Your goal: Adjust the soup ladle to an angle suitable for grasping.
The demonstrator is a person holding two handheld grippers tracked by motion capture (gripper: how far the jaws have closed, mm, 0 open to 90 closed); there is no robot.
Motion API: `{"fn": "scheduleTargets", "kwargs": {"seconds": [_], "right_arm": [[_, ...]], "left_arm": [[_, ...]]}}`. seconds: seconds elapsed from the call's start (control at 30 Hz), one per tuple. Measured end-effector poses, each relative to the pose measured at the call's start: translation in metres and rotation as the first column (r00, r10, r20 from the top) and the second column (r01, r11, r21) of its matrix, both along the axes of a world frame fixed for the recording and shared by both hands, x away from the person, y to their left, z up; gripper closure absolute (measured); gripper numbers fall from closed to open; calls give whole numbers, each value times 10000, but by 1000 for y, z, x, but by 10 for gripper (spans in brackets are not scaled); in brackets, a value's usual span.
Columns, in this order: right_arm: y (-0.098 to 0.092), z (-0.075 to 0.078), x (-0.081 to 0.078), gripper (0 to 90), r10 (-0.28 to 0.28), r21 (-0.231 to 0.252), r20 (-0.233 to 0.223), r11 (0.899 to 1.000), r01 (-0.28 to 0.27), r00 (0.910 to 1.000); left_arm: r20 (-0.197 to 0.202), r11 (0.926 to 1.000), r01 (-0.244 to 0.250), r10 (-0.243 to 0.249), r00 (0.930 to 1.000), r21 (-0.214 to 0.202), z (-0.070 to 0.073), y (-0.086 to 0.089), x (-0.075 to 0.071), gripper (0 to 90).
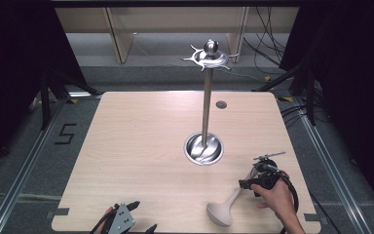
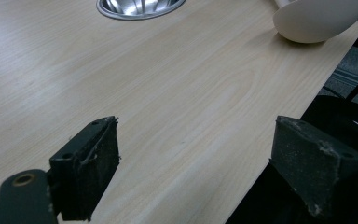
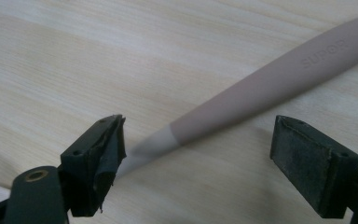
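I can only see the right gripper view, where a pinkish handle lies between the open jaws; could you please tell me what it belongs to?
Observer: It is a ladle. Its bowl lies near the table's near edge, and its handle runs up to the right gripper.
Operator: Thank you. Is there anywhere to hang it?
Observer: A metal stand rises from a round base mid-table, with hooks at its top.
Operator: And the other gripper?
Observer: The left gripper is open with nothing between its jaws, at the table's near edge to the left of the ladle.
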State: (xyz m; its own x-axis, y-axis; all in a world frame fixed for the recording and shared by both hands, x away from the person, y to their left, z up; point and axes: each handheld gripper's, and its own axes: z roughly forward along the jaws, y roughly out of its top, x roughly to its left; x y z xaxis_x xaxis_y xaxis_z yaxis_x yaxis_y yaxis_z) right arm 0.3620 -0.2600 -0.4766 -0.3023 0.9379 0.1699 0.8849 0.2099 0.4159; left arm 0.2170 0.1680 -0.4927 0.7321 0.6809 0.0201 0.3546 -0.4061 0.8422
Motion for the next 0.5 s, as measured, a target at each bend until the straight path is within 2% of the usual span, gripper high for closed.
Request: {"fn": "scheduleTargets", "kwargs": {"seconds": [0.03, 0.07, 0.1, 0.17, 0.23, 0.3, 0.33, 0.37, 0.4, 0.43, 0.47, 0.5], "right_arm": [[3, -1, 1, 191, -138, 89, 0, 9999, 138, 9999], [6, 1, 2, 192, -240, 126, -445, 9996, 246, 9987], [6, 1, 2, 192, -240, 126, -445, 9996, 246, 9987], [6, -1, 5, 182, -241, -83, -501, 9997, 237, 9985], [5, -2, 6, 193, -171, 52, -556, 9998, 175, 9983], [6, -3, 8, 197, -23, -20, -517, 10000, 22, 9987], [10, -2, 9, 181, -310, -85, -735, 9995, 304, 9968], [10, -2, 9, 181, -310, -85, -735, 9995, 304, 9968], [14, -1, 9, 182, -448, -165, -1037, 9989, 433, 9936], [14, -1, 9, 182, -448, -165, -1037, 9989, 433, 9936], [15, -3, 12, 149, -266, -575, -943, 9981, 213, 9952], [17, -4, 12, 144, -290, -515, -1001, 9984, 239, 9946]], "left_arm": [[102, 9997, -62, 59, 9999, 241, -1, 1, 1, 147], [56, 9998, -98, 97, 9999, 148, -2, 0, 0, 147], [56, 9998, -98, 97, 9999, 148, -2, 0, 0, 147], [-125, 9998, -43, 41, 9999, -181, 0, -1, -1, 147], [-128, 9999, -25, 23, 9999, -171, 0, -1, -1, 147], [-121, 9999, -6, 4, 9999, -156, 0, -1, -1, 147], [-109, 9999, -11, 9, 9999, -131, 0, -1, -1, 147], [-45, 10000, 69, -69, 10000, -42, 0, -1, -1, 147], [113, 9997, 233, -234, 9997, 118, 1, 0, 0, 147], [98, 9996, 243, -244, 9997, 105, 1, 0, 0, 147], [108, 9996, 255, -257, 9996, 112, 1, 0, 0, 147], [124, 9996, 260, -262, 9996, 127, 1, 0, 0, 147]]}}
